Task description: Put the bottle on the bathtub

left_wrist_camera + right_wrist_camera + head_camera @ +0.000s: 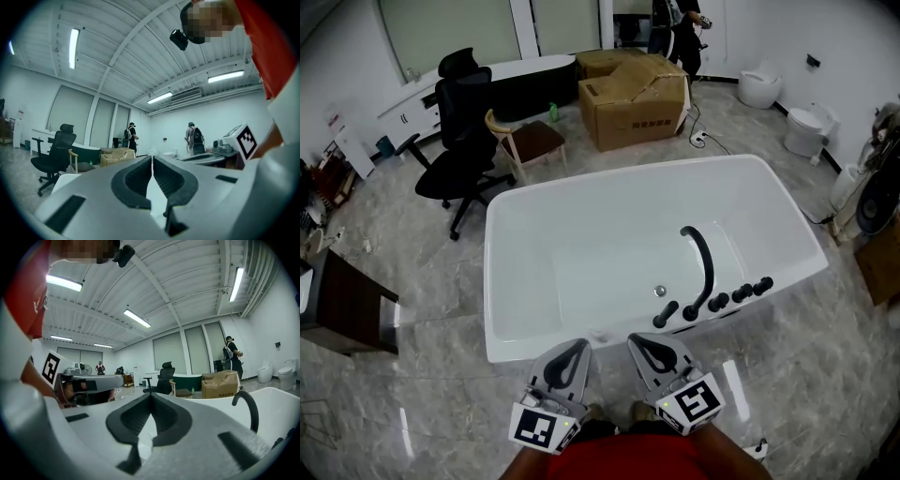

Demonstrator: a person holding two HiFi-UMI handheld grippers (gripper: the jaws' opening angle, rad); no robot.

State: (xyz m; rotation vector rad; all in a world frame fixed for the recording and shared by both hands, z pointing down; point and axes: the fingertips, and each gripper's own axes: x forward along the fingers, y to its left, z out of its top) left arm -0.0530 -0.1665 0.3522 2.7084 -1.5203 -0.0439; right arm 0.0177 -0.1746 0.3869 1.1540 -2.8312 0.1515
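**Head view, with the two gripper views.** The handles of both tongs and the hands holding them are cut off at the lower edge of the head view, partly behind a red garment (649,457). The left gripper (577,347) and the right gripper (639,341) are held side by side at the near rim of the bathtub (493,281). In each gripper view the two dark pads are seen closed against each other along a single seam, and nothing is gripped between them.

The only candidate for the bottle (551,112) is a small green object on the floor, well beyond the tub. It is located between the wooden chair (532,141) and the cardboard box (636,105). No cap or label can be made out at this size. Its long axis appears to be upright, but which way it points cannot be determined.

The tub is a glossy white rectangular basin with rounded corners. An arched black faucet (705,270) and a row of black knobs (741,292) are mounted on its right-hand deck, and a small round drain (660,291) is set in its floor. The room floor (412,394) is laid in polished, grey-veined tile. The tongs are of pale grey plastic with ribbed black pads, and each carries a marker cube.
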